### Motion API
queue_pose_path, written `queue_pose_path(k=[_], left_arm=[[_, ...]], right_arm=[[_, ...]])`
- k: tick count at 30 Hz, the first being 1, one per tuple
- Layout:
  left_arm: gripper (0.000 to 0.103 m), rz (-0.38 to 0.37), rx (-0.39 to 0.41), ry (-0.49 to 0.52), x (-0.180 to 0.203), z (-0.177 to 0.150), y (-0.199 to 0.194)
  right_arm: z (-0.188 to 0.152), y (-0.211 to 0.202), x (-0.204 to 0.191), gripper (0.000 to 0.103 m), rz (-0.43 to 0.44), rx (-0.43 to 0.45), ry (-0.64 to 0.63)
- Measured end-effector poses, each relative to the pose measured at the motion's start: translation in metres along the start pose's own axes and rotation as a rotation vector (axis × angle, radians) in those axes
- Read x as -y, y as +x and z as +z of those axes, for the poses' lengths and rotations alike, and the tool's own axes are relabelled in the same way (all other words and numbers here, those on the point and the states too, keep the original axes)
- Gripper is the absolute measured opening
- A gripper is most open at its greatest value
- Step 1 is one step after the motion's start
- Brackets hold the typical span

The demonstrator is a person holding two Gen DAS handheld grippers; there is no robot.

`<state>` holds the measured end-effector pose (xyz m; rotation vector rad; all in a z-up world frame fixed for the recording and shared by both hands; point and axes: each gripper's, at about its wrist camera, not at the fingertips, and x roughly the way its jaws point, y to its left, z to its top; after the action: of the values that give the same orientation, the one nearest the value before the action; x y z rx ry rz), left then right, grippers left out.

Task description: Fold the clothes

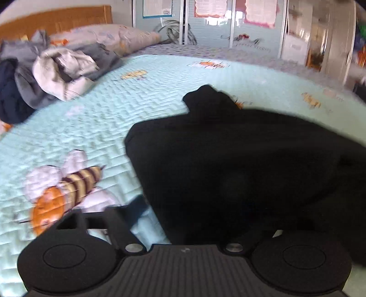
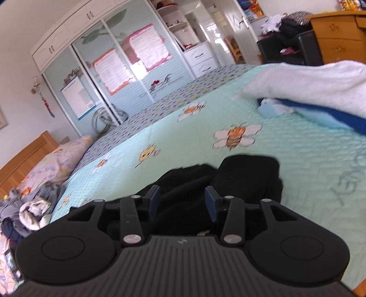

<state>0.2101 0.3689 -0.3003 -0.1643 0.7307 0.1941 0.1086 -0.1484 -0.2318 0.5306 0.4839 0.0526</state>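
A black garment lies bunched on the pale green bee-print bedspread. In the left wrist view it fills the middle and right. It drapes over the right finger of my left gripper, which is spread open; only the left blue pad shows, beside the cloth's edge. In the right wrist view the black garment lies just ahead of and between the fingers of my right gripper. That gripper stands open, its blue pads on either side of a fold of the cloth.
A pile of grey, white and navy clothes lies near the pillow and wooden headboard. A stack of white and blue folded fabric sits at the bed's far right. A wardrobe and wooden dresser stand beyond the bed.
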Motion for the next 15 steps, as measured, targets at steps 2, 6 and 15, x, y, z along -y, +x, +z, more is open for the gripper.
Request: queue_pose_path(k=[2, 6, 15], left_arm=[[0.006, -0.012, 0.035, 0.021, 0.008, 0.021, -0.003], [0.006, 0.000, 0.199, 0.225, 0.054, 0.076, -0.037], [0.032, 0.105, 0.413, 0.606, 0.177, 0.206, -0.037]], right_arm=[[-0.004, -0.004, -0.008, 0.047, 0.007, -0.017, 0.010], [-0.010, -0.010, -0.010, 0.047, 0.015, -0.020, 0.007], [-0.026, 0.005, -0.004, 0.047, 0.025, -0.073, 0.039]])
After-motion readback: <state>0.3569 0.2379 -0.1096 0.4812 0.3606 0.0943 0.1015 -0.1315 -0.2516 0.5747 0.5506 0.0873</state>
